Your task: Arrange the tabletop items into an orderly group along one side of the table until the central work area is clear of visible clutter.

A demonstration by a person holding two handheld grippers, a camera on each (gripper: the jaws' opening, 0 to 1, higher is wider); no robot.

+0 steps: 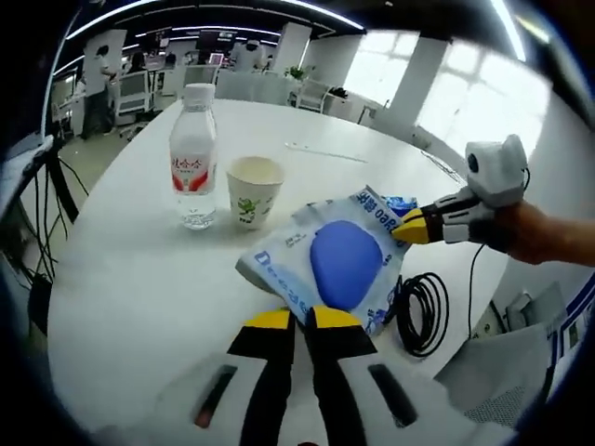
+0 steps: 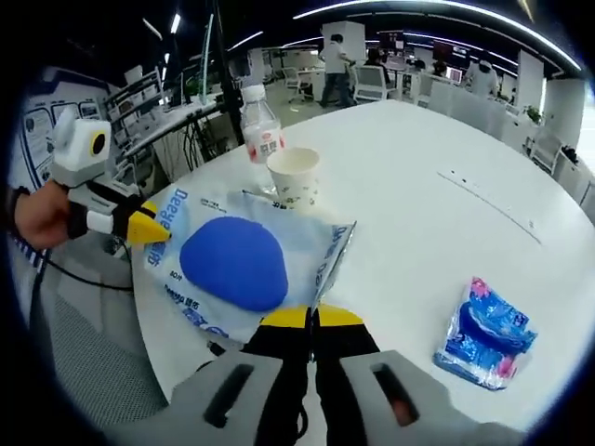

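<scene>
Open office, white round worktop (image 1: 139, 279). Left tongs (image 1: 297, 321) clamped on near edge of blue-oval pouch (image 1: 339, 255); right tongs (image 2: 311, 318) clamped on opposite edge. Pouch soft, light, crinkly film: grip margins. Long axis runs tongs to tongs. Beside it: paper cup (image 1: 253, 190), water bottle (image 1: 193, 158), cable coil (image 1: 423, 311); small blue packet (image 2: 485, 333) apart.

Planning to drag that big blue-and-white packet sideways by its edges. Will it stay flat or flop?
The packet is probably floppy: its film edges look crinkled. The left gripper and right gripper pinch opposite edges, so the padded blue middle may sag. Likely light.
</scene>
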